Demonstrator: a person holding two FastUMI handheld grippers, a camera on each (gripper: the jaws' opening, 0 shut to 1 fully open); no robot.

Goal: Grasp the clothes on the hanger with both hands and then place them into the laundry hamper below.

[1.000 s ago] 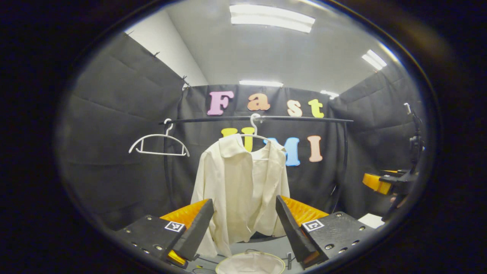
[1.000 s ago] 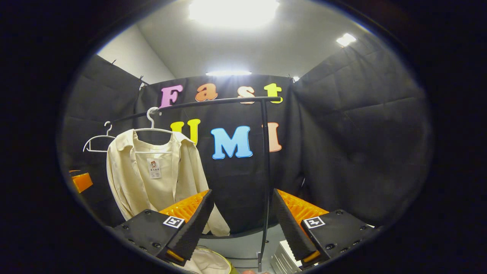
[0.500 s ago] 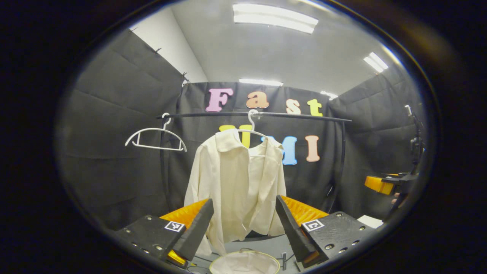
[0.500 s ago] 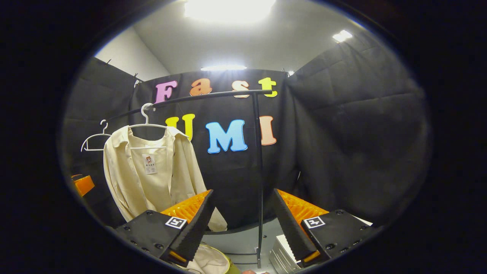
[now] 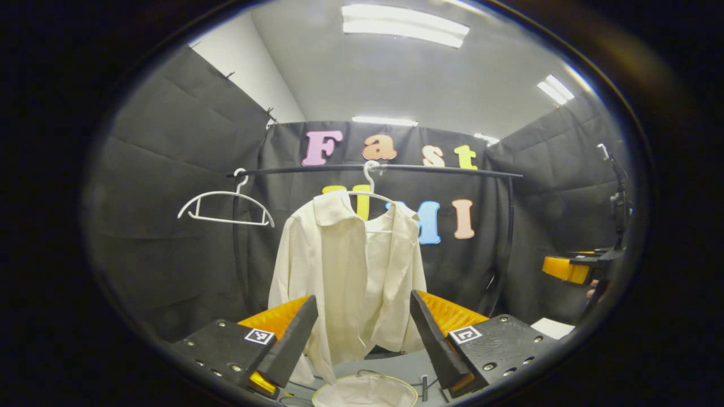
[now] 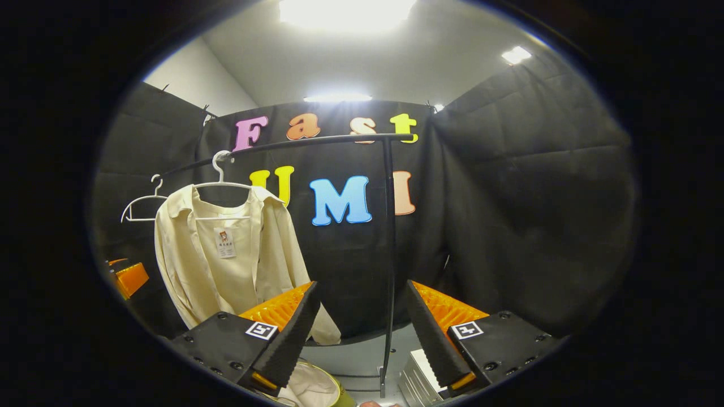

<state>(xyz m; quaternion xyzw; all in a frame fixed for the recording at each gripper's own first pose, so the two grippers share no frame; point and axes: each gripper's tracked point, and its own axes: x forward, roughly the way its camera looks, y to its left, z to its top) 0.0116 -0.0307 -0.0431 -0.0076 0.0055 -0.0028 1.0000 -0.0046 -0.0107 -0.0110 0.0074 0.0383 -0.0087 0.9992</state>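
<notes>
Shirt (image 5: 350,277), cream, hangs on a white hanger (image 5: 370,186) from the black rail (image 5: 441,168), framed between the left gripper (image 5: 362,339)'s spread, empty fingers; the right gripper (image 6: 359,333) is likewise spread and empty. Below sits the laundry hamper (image 5: 365,393). An empty hanger (image 5: 223,206) hangs leftward; black cloth walls (image 6: 520,198) surround all.

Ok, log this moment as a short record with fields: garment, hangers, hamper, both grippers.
garment: cream shirt hanging open on a white hanger on the black rail
spare hanger: empty white hanger, same rail, beside the shirt
hamper: laundry hamper on the floor below the shirt
left hand-held gripper: open, short of the shirt
right hand-held gripper: open, holding nothing
</notes>
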